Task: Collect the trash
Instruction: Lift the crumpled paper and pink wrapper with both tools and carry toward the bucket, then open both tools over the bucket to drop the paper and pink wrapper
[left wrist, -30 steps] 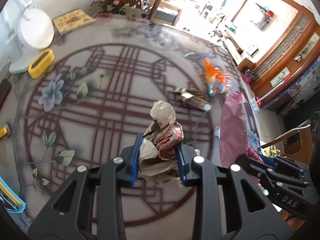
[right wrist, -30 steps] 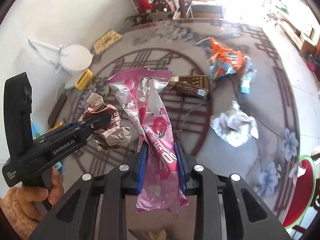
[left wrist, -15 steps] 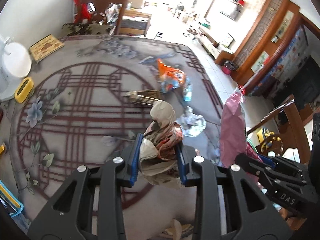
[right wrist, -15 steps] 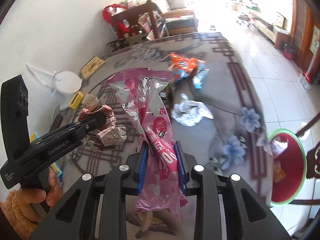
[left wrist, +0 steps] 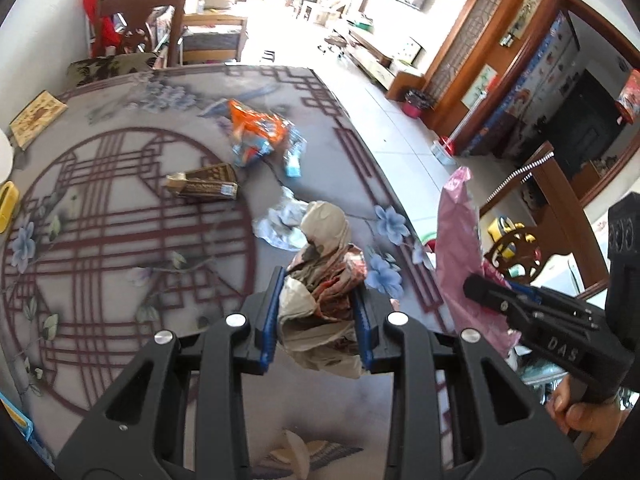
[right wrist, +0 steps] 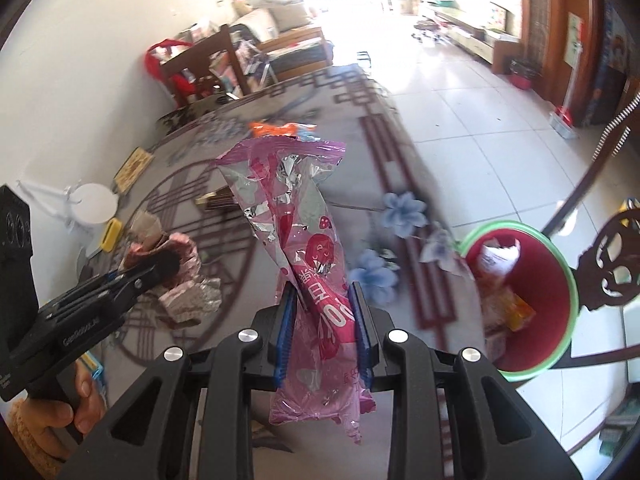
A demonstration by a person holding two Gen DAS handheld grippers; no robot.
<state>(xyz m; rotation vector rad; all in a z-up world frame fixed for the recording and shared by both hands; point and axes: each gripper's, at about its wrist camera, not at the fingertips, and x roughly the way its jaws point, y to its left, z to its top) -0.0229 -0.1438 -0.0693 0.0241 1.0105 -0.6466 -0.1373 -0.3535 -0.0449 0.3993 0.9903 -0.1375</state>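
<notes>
A patterned grey rug point(left wrist: 120, 240) covers pale floor tiles point(right wrist: 460, 112) (sunlit, glaring white); a wooden chair point(left wrist: 140, 28) stands against the white wall point(right wrist: 80, 60).

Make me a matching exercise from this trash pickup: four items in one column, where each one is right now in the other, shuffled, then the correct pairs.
Items:
1. pink wrapper
2. crumpled paper wad
3. brown carton
4. orange snack bag

Places:
A. lying on the patterned table, nearest the far edge
B. clamped in the left claw
C. lying on the table near the middle of the circle pattern
D. clamped in the right claw

Pairs: 1-D, 2-B, 3-C, 4-A
</notes>
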